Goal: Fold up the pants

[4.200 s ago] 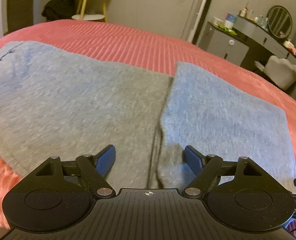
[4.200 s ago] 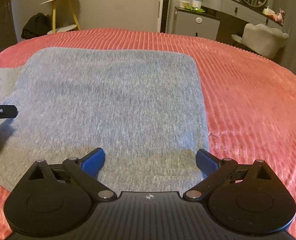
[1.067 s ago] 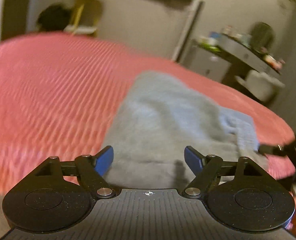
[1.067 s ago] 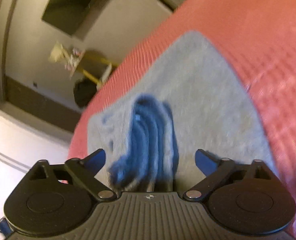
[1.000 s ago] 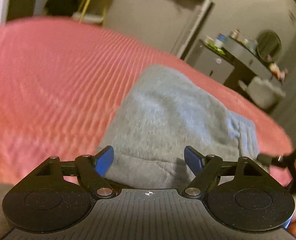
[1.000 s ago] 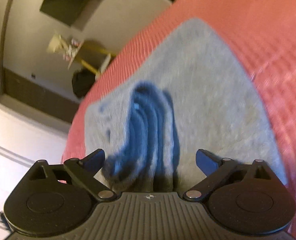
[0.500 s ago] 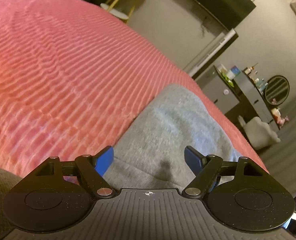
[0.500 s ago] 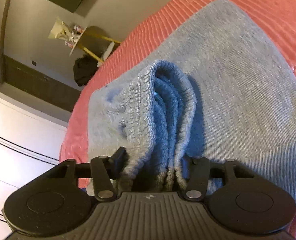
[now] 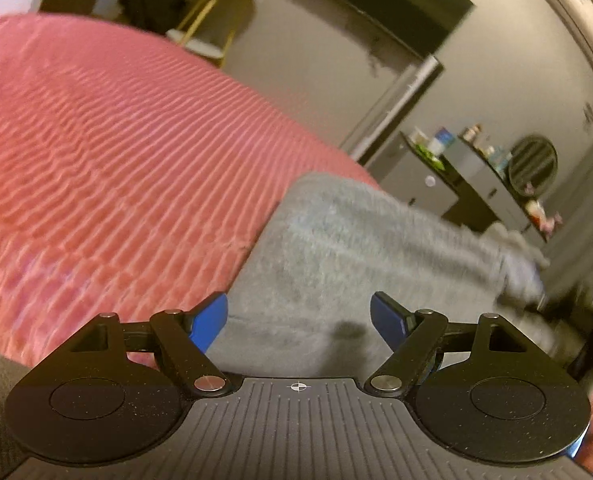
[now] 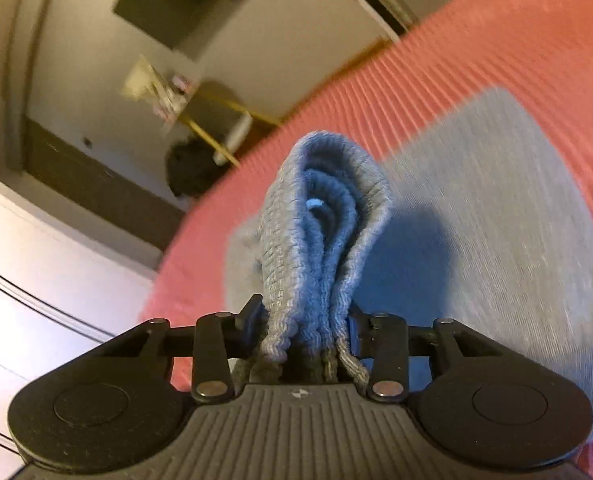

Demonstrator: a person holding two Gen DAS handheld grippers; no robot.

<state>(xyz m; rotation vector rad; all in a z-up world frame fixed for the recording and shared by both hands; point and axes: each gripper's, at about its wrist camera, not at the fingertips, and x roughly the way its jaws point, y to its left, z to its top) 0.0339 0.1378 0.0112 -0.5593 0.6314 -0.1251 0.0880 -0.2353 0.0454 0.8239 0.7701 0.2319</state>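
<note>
Right gripper (image 10: 306,322) w/ jaws just closed from wide spread, now pinching the bunched ribbed waistband (image 10: 320,240) of the grey knitted pants (image 10: 496,220), several layers stacked between the pads and raised a bit off the ribbed coral-pink bedspread (image 10: 516,40), vs. a sec ago only lying loose between spread jaws. Left gripper (image 9: 298,320) same as before, blue pads spread wide over near left edge of the folded bundle, gripping nothing. Means prob. next fold begun: waistband end secured, rest of pants flat on bed, to be carried over.
</note>
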